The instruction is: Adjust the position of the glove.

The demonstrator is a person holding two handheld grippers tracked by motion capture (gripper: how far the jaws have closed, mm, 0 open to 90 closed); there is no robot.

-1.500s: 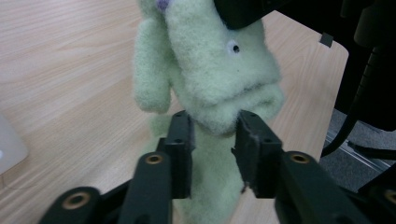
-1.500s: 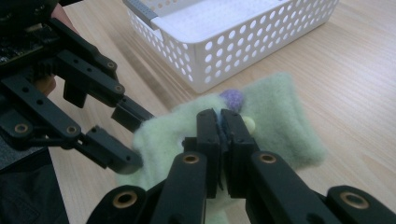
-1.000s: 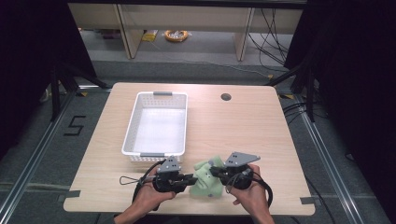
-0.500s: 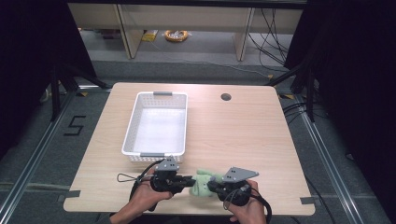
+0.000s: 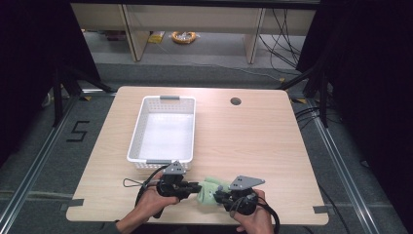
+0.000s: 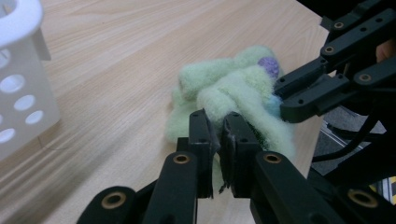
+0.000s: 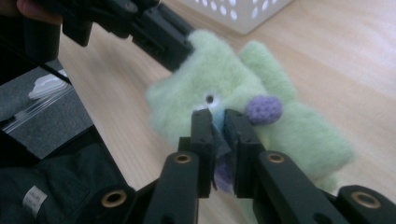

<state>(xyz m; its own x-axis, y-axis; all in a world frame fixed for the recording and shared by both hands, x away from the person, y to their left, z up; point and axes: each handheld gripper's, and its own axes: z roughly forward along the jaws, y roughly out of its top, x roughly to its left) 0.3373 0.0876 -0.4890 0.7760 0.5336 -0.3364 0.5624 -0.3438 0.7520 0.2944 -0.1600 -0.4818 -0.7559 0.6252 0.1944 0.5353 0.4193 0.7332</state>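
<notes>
- The green plush toy (image 5: 210, 191) lies on the surface (image 5: 253, 141) near its front edge, directly between my two tools, so neither hand has to reach for it.
- My left tool (image 5: 194, 185) comes at the toy from its left end and my right tool (image 5: 217, 196) from its right, the two pointing toward each other along the toy's long axis.
- The white basket (image 5: 165, 127) stands just beyond my left tool, further back on the surface, so the toy's way there is up and away from me, on my left hand's side.
- In the left gripper view my left tool (image 6: 218, 140) is pinched tight on a fold of the green fleece, with almost no gap between the jaws.
- In the right gripper view my right tool (image 7: 217, 130) has just been easing its jaws apart a little, yet a bit of the toy's fabric, by the purple knob (image 7: 264, 109), sits between them and looks caught.
</notes>
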